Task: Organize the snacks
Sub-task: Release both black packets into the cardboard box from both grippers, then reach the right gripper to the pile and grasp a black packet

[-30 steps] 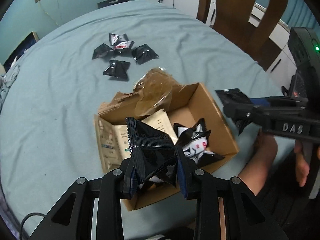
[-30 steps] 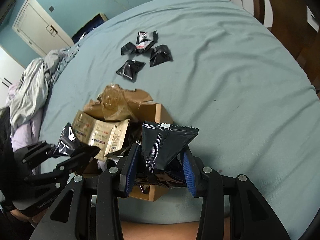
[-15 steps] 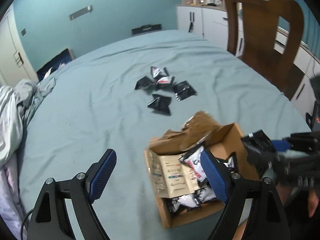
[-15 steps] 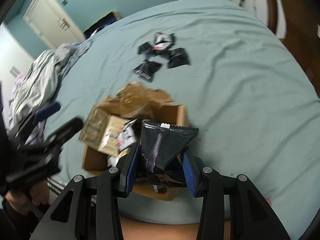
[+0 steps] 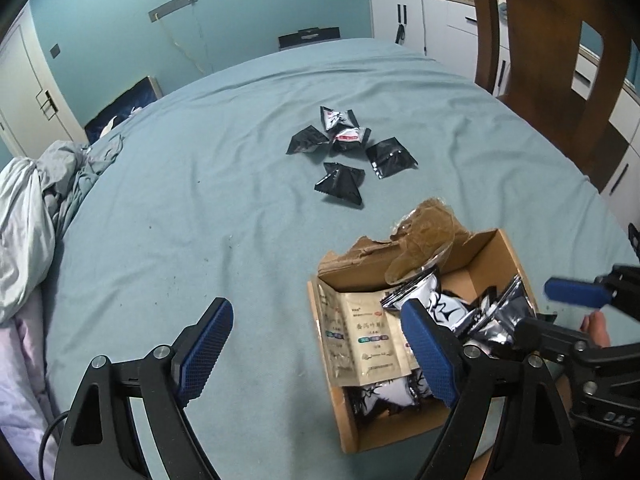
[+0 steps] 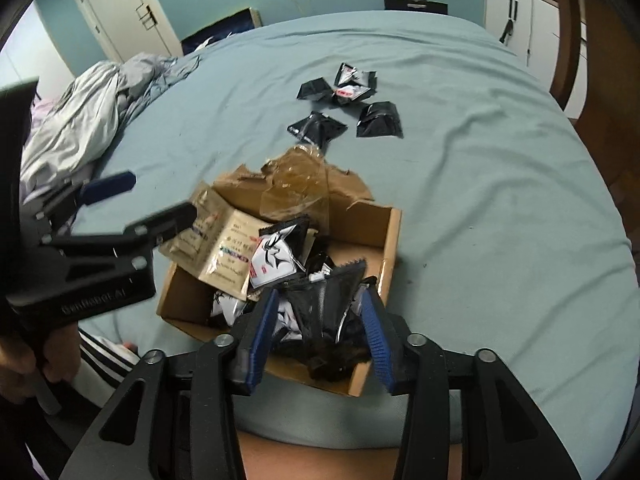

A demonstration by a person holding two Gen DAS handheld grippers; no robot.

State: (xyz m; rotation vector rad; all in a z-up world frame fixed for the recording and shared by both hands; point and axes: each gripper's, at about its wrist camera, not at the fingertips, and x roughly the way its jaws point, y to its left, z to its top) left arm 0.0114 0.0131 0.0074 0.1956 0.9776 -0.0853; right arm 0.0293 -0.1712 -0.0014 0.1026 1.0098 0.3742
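Left wrist view: the left tongs [image 5: 316, 344] stood wide apart and empty, hovering over the bed [image 5: 200, 200] just left of the cardboard box [image 5: 516, 256]. The box sat at the near right, flaps torn, and held several black-and-white snack packets [image 5: 444, 308] beside a tan paper sachet [image 5: 368, 336]. Five loose packets [image 5: 348, 152] lay in a cluster well beyond the box, toward the far middle of the bed. The right tongs [image 5: 560, 308] showed at the right edge over the box, their blue pad visible.

Right wrist view: the right tongs [image 6: 320, 332] were parted to a moderate width over the near end of the box. A black pyramid packet [image 6: 332, 300] sat between the blue pads; contact with either pad could not be confirmed, so whether it was gripped or lying free could not be told. Its long axis ran near to far, serrated seam pointing to the far side and slightly right.

Assessment: the task appeared partly done. Most packets were in the box; the five on the far bed remained to be collected. The nearest of them lay with its broad base toward the box and its apex pointing away.
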